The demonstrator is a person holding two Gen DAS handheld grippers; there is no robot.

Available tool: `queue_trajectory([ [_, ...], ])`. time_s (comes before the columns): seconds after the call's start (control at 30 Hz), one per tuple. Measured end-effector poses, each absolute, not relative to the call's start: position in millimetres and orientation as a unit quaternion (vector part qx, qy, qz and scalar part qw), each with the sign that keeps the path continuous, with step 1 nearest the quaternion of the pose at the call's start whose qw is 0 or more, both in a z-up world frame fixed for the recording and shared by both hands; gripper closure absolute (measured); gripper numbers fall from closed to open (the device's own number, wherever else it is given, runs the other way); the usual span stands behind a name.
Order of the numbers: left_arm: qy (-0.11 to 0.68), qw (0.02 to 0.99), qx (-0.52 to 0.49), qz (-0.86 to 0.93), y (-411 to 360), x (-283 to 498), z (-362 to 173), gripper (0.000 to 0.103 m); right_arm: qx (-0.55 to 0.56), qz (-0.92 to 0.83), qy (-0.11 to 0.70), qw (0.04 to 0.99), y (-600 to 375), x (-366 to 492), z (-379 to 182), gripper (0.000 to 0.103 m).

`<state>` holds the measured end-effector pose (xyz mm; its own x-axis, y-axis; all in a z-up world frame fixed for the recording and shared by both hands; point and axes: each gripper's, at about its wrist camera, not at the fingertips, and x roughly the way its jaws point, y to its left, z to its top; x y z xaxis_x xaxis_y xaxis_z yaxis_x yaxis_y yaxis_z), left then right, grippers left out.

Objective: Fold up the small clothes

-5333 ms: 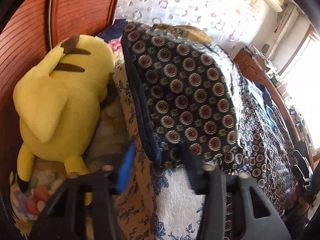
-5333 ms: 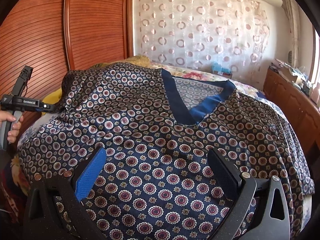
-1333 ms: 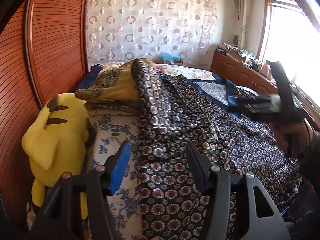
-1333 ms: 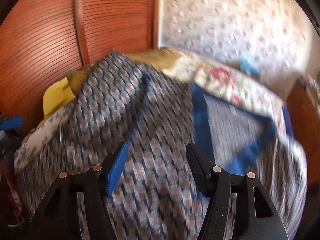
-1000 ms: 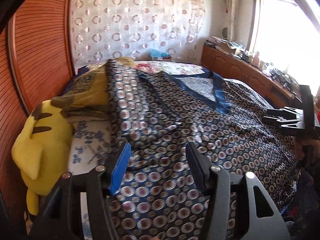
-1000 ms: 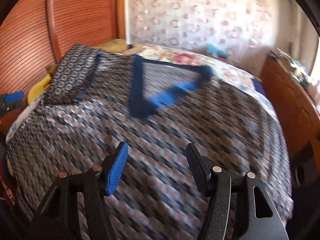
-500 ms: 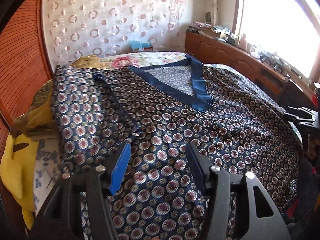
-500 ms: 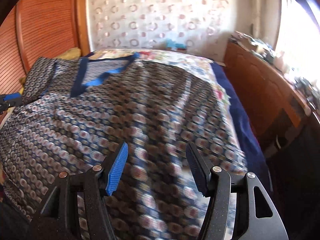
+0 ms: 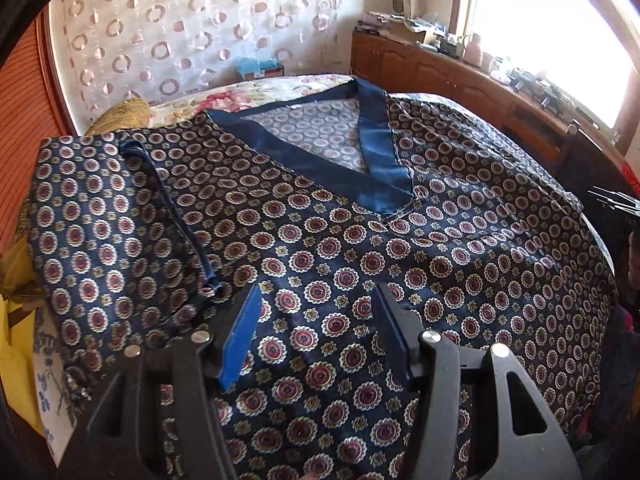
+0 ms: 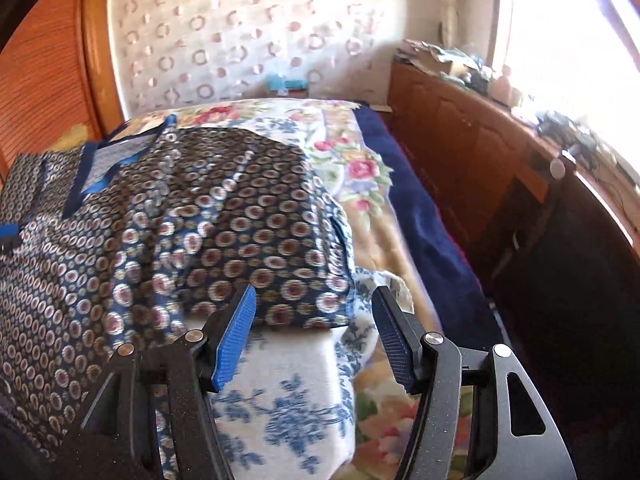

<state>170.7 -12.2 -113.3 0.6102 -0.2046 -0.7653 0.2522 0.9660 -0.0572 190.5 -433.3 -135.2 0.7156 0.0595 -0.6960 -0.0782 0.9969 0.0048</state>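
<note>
A dark blue top [image 9: 360,248] with red and cream medallions and a plain blue V-neck band [image 9: 376,152] lies spread front-up on the bed. Its left sleeve [image 9: 108,220] is folded in over the body. My left gripper [image 9: 316,332] is open and empty, just above the lower middle of the top. My right gripper [image 10: 312,328] is open and empty, above the right sleeve's edge [image 10: 280,264] at the right side of the top [image 10: 100,260].
A blue-flowered white sheet [image 10: 288,392] and a floral blanket [image 10: 360,168] cover the bed. A yellow plush toy [image 9: 16,360] lies at the left. A wooden dresser [image 10: 480,152] with clutter runs along the right under a bright window. A wooden wardrobe [image 10: 48,80] stands at the left.
Both grippers have swung to the right. The left one now looks at the middle of the top. The right one has moved from the top's middle to its right sleeve edge.
</note>
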Motion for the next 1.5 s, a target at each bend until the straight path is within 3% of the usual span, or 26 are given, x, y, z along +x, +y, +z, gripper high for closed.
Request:
queue_trajectory([
  [0.4, 0.428, 0.893, 0.047, -0.134, -20, 175, -125, 0.046, 0.024, 0.056, 0.406, 0.912, -438, 208, -152, 0.042],
  [0.73, 0.433, 0.885, 0.064, -0.159, -31, 178, -129, 0.018, 0.007, 0.079, 0.414, 0.907, -428, 215, -157, 0.073],
  [0.97, 0.437, 0.884, 0.065, -0.152, -32, 180, -131, 0.011, -0.036, 0.068, 0.41, 0.909, -424, 213, -153, 0.096],
  [1.13, 0.441, 0.883, 0.062, -0.147, -30, 182, -133, 0.005, -0.053, 0.064, 0.386, 0.919, -418, 213, -139, 0.099],
  [1.5, 0.444, 0.881, 0.06, -0.152, -25, 177, -131, 0.005, -0.096, 0.137, 0.287, 0.943, -331, 228, -75, 0.1],
])
